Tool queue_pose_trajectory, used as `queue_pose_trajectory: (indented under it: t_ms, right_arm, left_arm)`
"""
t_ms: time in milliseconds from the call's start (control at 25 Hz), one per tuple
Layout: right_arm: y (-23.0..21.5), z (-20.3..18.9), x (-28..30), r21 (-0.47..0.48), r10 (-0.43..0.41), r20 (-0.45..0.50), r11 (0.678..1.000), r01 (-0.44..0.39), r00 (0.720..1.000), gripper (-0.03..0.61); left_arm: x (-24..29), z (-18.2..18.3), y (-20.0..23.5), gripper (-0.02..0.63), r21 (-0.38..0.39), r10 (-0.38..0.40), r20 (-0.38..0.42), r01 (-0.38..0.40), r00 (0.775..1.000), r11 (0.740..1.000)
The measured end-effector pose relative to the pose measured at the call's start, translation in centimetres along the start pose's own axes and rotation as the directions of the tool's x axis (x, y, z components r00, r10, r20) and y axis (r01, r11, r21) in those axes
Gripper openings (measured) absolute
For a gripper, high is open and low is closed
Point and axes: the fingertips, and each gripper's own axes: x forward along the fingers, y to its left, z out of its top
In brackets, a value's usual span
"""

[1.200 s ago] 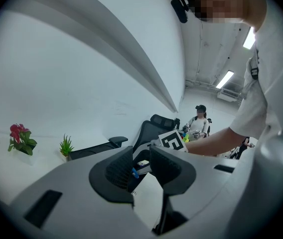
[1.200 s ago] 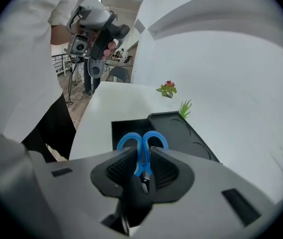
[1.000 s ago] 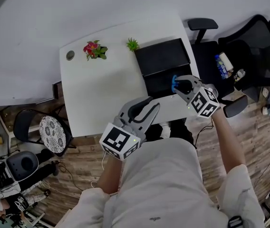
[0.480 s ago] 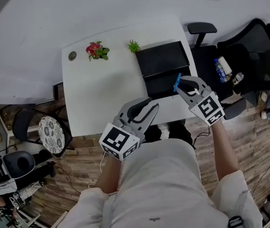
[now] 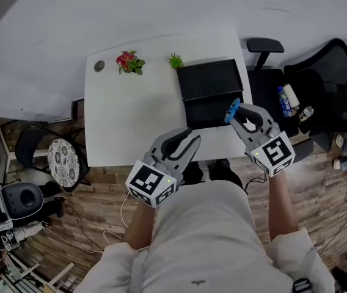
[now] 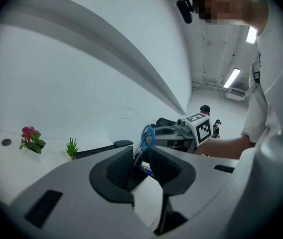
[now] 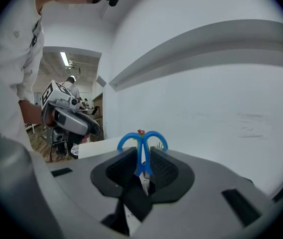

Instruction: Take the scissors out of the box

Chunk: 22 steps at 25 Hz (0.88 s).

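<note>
Inside right hand-held gripper (image 7: 142,157), scissors (image 7: 141,144)

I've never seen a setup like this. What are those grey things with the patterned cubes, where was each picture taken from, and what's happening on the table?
There is no robot here. A person holds a two-jawed hand tool, called a gripper, in each hand, and the patterned cubes are part of those tools. The wide picture comes from a camera on the person's head, looking steeply down. The other two come from cameras riding on each gripper, looking along its jaws. On the white table are a black box, a small red flower and a small green plant. The right gripper is clamped on blue-handled scissors, held up in the air. The left gripper is open and empty. The scissors seen between its jaws are farther off, in the other gripper.
</note>
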Motion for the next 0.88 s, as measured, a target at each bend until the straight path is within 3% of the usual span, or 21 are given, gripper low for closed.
queue_pose_trajectory:
  t_ms: [880]
  right_arm:
    - [0.6,2.5,-11.4,0.085,0.065,0.167,0.993,-0.080,0.984,0.092]
  left_arm:
    - [4.6,1.6,-7.9,0.098,0.017,0.095,0.053,-0.097,0.994,0.995]
